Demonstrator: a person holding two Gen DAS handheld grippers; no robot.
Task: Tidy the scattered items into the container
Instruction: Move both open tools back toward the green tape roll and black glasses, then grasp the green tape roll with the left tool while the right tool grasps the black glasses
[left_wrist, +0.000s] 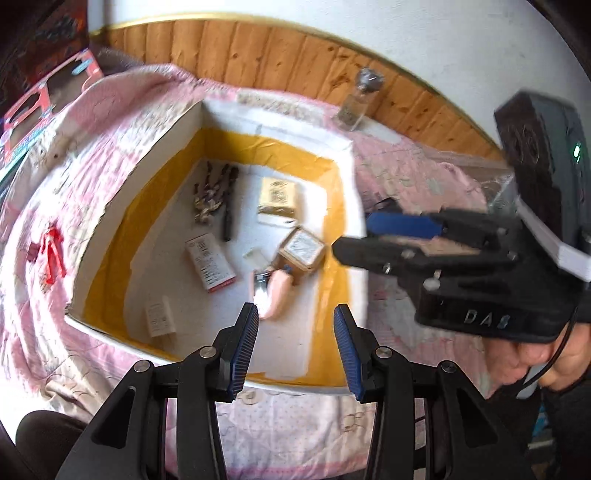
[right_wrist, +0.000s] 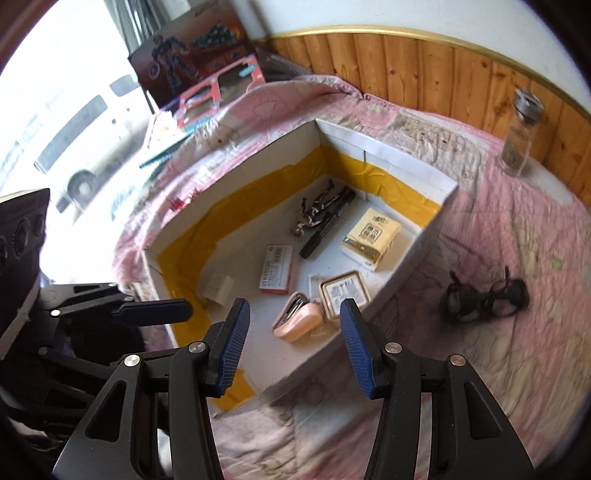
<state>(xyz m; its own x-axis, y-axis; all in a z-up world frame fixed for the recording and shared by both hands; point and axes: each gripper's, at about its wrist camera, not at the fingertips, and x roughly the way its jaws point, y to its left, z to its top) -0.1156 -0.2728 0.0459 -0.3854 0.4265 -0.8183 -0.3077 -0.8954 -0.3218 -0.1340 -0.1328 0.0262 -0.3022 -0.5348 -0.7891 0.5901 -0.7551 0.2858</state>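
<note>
The left gripper (left_wrist: 295, 328) hangs over the near rim of the box with its blue-padded fingers spread wide and nothing between them. The right gripper (right_wrist: 295, 328) is likewise wide apart and empty, poised above the box's near corner; in the left wrist view it reaches in from the right, held by a hand (left_wrist: 532, 350).

Below both lies the white cardboard box (right_wrist: 388, 151), its inner walls taped yellow, resting on a pink quilt (right_wrist: 517, 229). Inside it, a pink stapler-like item (right_wrist: 299, 319) lies nearest the grippers, touching a square tan-lidded tin (right_wrist: 345, 293). Beyond these sit a red-and-white carton (right_wrist: 277, 269), a yellow tissue pack (right_wrist: 371, 234), a black marker (right_wrist: 325, 227) beside a dark patterned bundle (right_wrist: 314, 212), and a small white box (right_wrist: 218, 290) at the left wall.

Outside the container, a black pair of glasses (right_wrist: 484, 297) lies on the quilt to the box's right, a red clip (left_wrist: 51, 254) to its left, and a glass jar (right_wrist: 521, 133) stands upright near the wooden wall panelling (right_wrist: 406, 62).
</note>
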